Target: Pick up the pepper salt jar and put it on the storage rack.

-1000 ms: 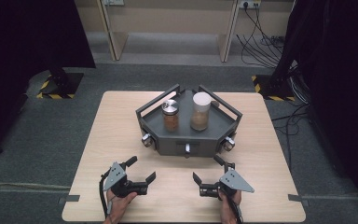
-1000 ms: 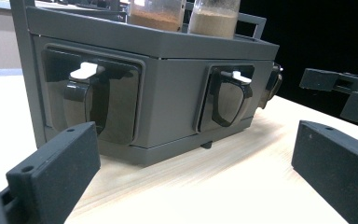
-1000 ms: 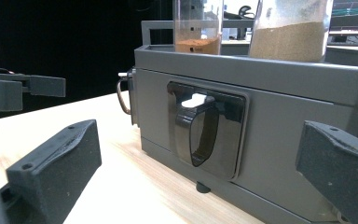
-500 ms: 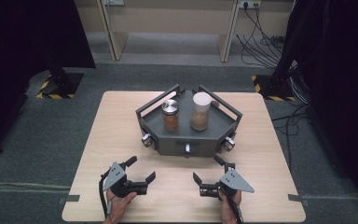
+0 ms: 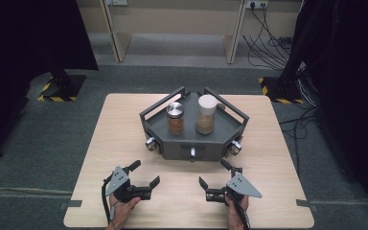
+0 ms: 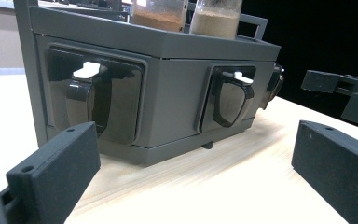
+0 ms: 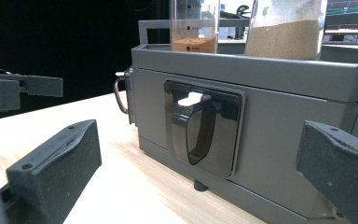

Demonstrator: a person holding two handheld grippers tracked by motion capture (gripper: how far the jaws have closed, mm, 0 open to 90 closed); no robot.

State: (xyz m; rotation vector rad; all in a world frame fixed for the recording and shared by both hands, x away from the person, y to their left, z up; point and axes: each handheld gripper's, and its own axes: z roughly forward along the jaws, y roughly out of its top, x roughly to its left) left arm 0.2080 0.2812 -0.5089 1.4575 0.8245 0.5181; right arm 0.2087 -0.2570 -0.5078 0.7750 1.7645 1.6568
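A dark grey tray-box [image 5: 172, 149] with rails stands mid-table. In it are a silver-lidded jar of brown powder [image 5: 175, 119] and a taller white-lidded jar of tan powder [image 5: 206, 114]. My left gripper [image 5: 145, 173] rests open near the table's front edge, left of centre, pointing at the box. My right gripper [image 5: 213, 173] mirrors it, open and empty. The left gripper view has its own jaws wide apart [image 6: 193, 182] before the box wall [image 6: 177, 98] with two black latch handles [image 6: 91, 100]. The right gripper view faces one black latch [image 7: 196, 133] between its open jaws [image 7: 196, 186].
The wooden table [image 5: 120, 129] has bare room on both sides of the box and between the grippers. Metal knobs [image 5: 150, 143] stick out from the box's lower corners. Black stands and cables [image 5: 278, 52] lie on the floor beyond the table.
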